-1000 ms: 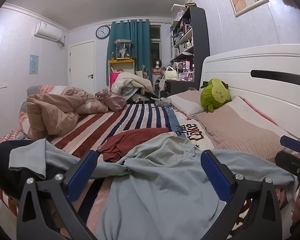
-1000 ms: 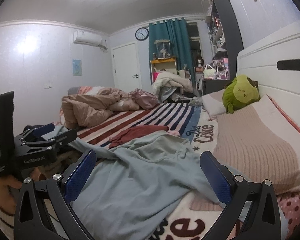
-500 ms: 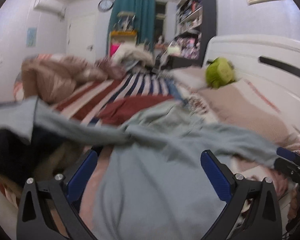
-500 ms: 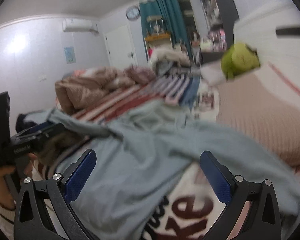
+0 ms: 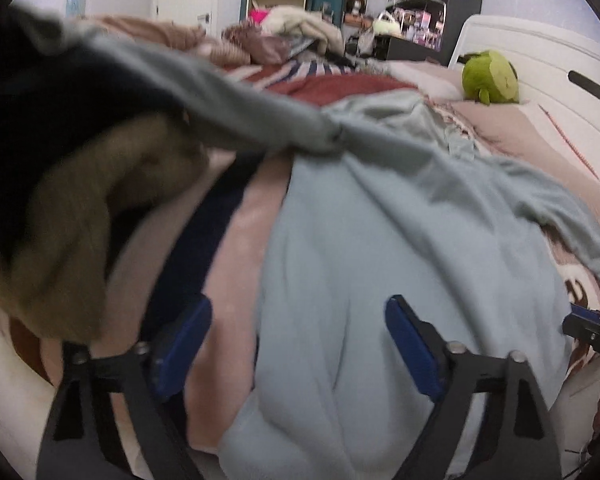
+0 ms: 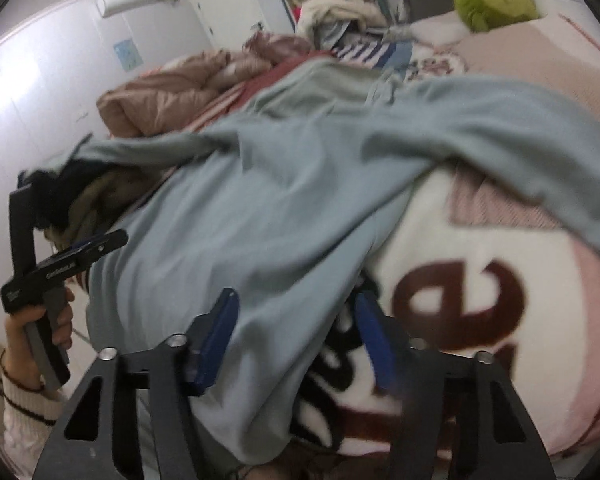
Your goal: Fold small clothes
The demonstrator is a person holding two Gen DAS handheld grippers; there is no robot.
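We have a pale blue-grey top (image 5: 380, 240) spread across the bed (image 6: 500, 264), its hem at the near edge and its neckline toward the far side, with one sleeve (image 5: 236, 96) thrown far-left over a dark heap of clothes (image 5: 60, 168) and the other trailing right toward the pillow (image 5: 540, 140).

The left tongs (image 5: 298, 340) stand wide apart over the near hem, the cloth running between the pads with neither one pressing on it. The right tongs (image 6: 296, 328) are narrower, straddling the hem's near right corner, but a gap shows on both sides, so we judge them not yet pinching.

We reckon this top is light, limp knit: it will sag, drag and bunch, so it cannot be pushed flat. We would take it at the two hem corners, pinching deep enough that thin fabric does not slip out, and lift both together.
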